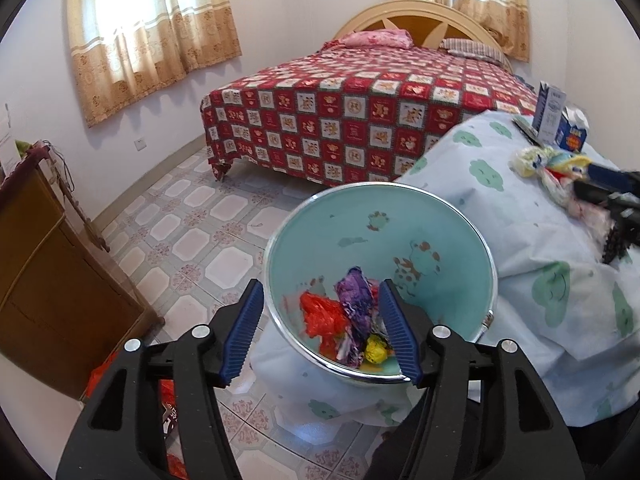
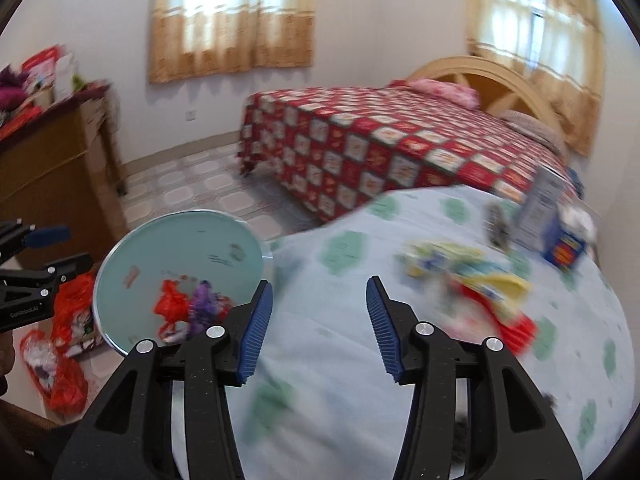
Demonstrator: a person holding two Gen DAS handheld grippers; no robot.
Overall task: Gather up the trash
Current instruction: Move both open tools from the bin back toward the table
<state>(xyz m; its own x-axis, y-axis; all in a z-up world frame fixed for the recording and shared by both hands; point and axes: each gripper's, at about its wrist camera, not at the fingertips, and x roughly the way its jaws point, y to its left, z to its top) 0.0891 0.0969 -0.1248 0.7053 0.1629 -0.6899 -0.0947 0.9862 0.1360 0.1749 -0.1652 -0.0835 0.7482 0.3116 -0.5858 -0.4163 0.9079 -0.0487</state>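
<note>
A teal bowl (image 1: 360,248) sits at the cloth-covered table's (image 1: 500,220) left edge. In it lie a red wrapper (image 1: 320,316), a purple wrapper (image 1: 354,300) and a yellow one (image 1: 376,350). My left gripper (image 1: 320,336) hangs open over the bowl's near rim, its pads clear of the wrappers. A heap of coloured wrappers (image 2: 472,280) lies on the cloth to the right, blurred. My right gripper (image 2: 320,320) stands open above the cloth with nothing between its fingers, left of that heap. The bowl (image 2: 180,240) lies to its left.
A white carton (image 1: 550,116) and a blue box (image 1: 572,132) stand at the table's far right. A bed with a red checked cover (image 1: 360,100) is behind, a wooden cabinet (image 1: 48,260) on the left. Red bags (image 2: 68,320) lie on the tiled floor below the bowl.
</note>
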